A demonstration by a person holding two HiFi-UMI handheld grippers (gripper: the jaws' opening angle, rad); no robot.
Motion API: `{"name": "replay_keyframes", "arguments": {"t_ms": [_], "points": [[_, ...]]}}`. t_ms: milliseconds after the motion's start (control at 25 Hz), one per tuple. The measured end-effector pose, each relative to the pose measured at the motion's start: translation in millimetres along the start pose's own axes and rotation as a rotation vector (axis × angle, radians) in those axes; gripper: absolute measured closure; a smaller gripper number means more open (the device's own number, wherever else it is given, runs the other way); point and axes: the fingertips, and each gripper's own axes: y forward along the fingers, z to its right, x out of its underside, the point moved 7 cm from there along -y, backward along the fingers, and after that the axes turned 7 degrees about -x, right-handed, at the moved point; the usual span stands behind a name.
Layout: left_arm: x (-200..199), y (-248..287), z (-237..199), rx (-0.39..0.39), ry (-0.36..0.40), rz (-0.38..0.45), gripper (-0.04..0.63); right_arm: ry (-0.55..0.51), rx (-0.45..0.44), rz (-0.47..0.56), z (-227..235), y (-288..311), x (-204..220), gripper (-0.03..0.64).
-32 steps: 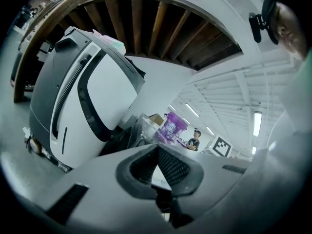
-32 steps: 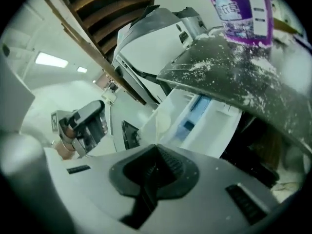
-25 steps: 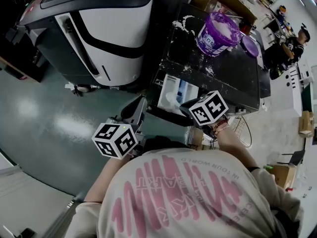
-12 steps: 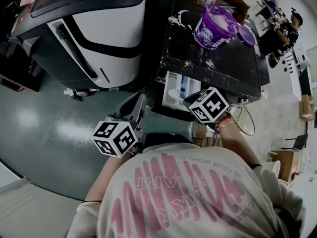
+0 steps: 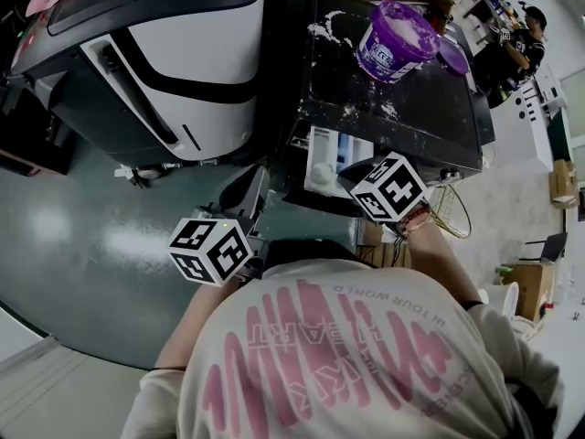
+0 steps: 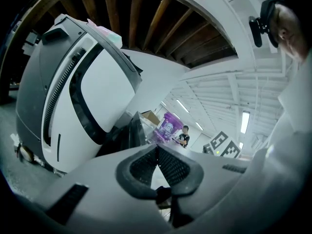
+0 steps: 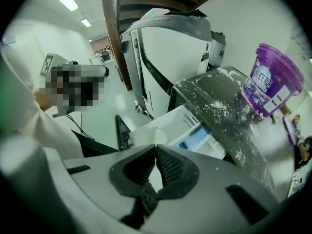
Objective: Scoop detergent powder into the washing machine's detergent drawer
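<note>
The purple detergent tub [image 5: 393, 39] stands open on the washing machine's black top [image 5: 420, 122], full of white powder. Below that top, the white detergent drawer [image 5: 345, 152] is pulled out. My right gripper [image 5: 364, 176] hovers at the drawer's front. In the right gripper view its jaws [image 7: 156, 147] are shut on what looks like a white scoop [image 7: 146, 136], whose cup shows just past the tips over the drawer [image 7: 200, 130]. My left gripper [image 5: 212, 250] hangs lower left, away from the drawer. Its jaws [image 6: 157, 147] are shut with nothing in them.
Powder is spilled across the machine's top [image 5: 331, 33]. The tub's purple lid [image 5: 454, 56] lies beside the tub. A large white and grey machine [image 5: 183, 53] stands to the left. A person [image 5: 523, 39] is at the far right. Green floor [image 5: 73, 218] spreads to the left.
The head view has drifted a little, so the machine sits slightly higher in frame. Both grippers keep about the same place relative to the drawer.
</note>
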Motion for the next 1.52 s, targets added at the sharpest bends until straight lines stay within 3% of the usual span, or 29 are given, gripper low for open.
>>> {"name": "replay_keyframes", "arguments": {"t_ms": [480,840,1520], "points": [[5.1,-18.1,-8.9,-0.013,-0.007,-0.015,0.594,-0.291,0.161,-0.056,-29.4,6.7,-8.3,0.612],[16.9,-40.5,0.8,-0.05,-0.008,0.005,0.592,-0.448,0.237,-0.062,-44.4,9.6,2.3,0.612],[49.5,-111.0,32.6,-0.25,-0.042,0.136,0.593,-0.731,0.41,0.021,-53.3,-4.4,16.1,0.612]]}}
